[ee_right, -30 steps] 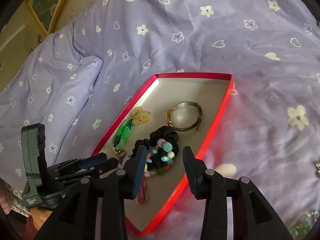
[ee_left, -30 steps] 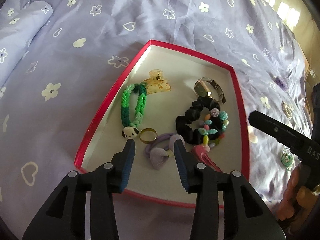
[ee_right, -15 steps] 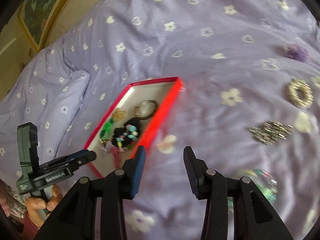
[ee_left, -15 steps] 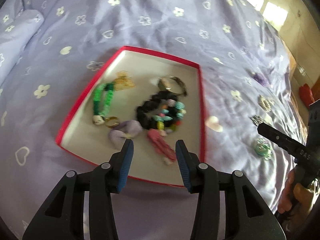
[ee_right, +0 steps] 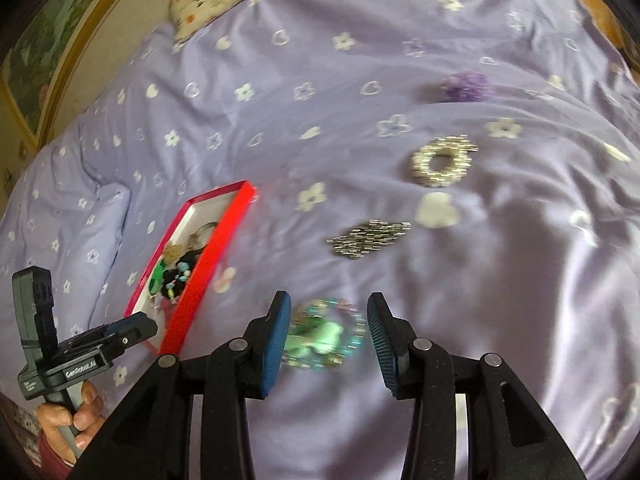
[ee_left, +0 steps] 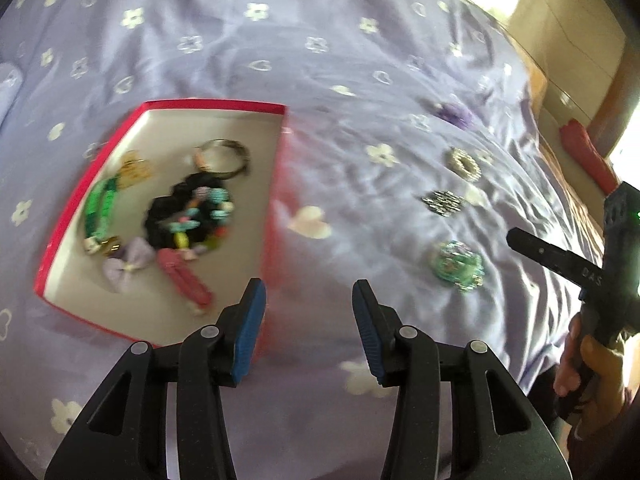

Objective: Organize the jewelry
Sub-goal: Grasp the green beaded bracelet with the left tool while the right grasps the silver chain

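A red-rimmed box [ee_left: 276, 184] lies on the purple bedspread and holds several pieces: a watch [ee_left: 224, 156], a black scrunchie with beads [ee_left: 188, 216], a green braid, a pink clip. My left gripper [ee_left: 308, 316] is open and empty, above the bedspread just right of the box's near corner. My right gripper [ee_right: 328, 336] is open, its fingers on either side of a blurred green bracelet [ee_right: 324, 336], which also shows in the left wrist view [ee_left: 458, 266]. The box shows in the right wrist view [ee_right: 208, 260] at the left.
On the bedspread right of the box lie a silver clip [ee_right: 368, 238], a pearly ring-shaped bracelet [ee_right: 442, 162] and a purple scrunchie [ee_right: 466, 86]. A pillow [ee_right: 64, 240] lies far left. A wooden bed edge [ee_left: 536, 80] runs at the right.
Both grippers have swung right, away from the box. The right gripper now hovers over the green bracelet; the left has moved off the box onto the bedspread.
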The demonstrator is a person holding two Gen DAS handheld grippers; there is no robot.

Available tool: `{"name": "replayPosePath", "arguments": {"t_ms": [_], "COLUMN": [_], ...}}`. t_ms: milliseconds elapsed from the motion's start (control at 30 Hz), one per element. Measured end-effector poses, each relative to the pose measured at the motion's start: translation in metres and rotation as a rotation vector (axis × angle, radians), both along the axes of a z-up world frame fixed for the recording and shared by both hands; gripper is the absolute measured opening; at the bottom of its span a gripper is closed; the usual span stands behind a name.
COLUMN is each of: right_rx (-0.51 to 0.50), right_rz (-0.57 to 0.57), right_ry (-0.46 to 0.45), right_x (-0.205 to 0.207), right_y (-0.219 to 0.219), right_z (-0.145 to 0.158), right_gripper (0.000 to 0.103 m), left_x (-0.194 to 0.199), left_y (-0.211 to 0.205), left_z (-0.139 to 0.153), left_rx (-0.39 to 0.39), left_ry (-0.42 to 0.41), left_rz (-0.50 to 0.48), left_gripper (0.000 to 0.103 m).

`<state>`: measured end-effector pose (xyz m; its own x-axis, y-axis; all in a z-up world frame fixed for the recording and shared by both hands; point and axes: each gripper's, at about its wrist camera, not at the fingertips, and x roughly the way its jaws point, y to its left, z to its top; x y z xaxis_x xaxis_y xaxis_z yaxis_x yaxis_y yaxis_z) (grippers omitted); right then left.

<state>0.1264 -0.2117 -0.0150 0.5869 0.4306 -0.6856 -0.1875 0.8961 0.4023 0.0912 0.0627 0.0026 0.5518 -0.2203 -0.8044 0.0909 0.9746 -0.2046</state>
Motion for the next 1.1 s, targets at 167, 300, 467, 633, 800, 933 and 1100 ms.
{"name": "replayPosePath", "arguments": {"t_ms": [167,300,467,633,800,933,1100], "right_rx": [0.005,0.014,0.022,0.028,0.033,0.034,0.028], "right_rz": [-0.033,-0.05,-0.062,-0.07,-0.07,-0.064,-0.05], "right_ry": [-0.002,0.001,0.004,0.006,0.014,0.025,0.025], "right_x": [-0.005,-0.006,-0.003,0.004,0.011,0.018,0.031], "right_y": [-0.021,-0.032,-0.041,-0.046,-0.048,-0.049,-0.048], "right_z": [-0.001,-0.003,-0.005,-0.006,-0.011,-0.015,-0.017], "right_gripper": [0.043,0.043,0.043,0.043,0.043,0.043,0.043], "left_x": [0.001,0.0,0.001,0.007,0.012,0.017,0.028], "left_y": [-0.031,-0.056,-0.083,-0.102,-0.115,-0.13,-0.149], "left_z": [0.003,0.006,0.008,0.005,0.0,-0.003,-0.01], "left_rx": [-0.006,-0.001,0.001,0.003,-0.004,-0.008,0.002], "left_ry": [0.001,-0.005,-0.009,0.002,0.012,0.009,0.01], "left_rz": [-0.065,-0.128,-0.196,-0.239,-0.283,-0.333,-0.385], "left_gripper": [0.044,0.044,0.044,0.044,0.044,0.043,0.043]}}
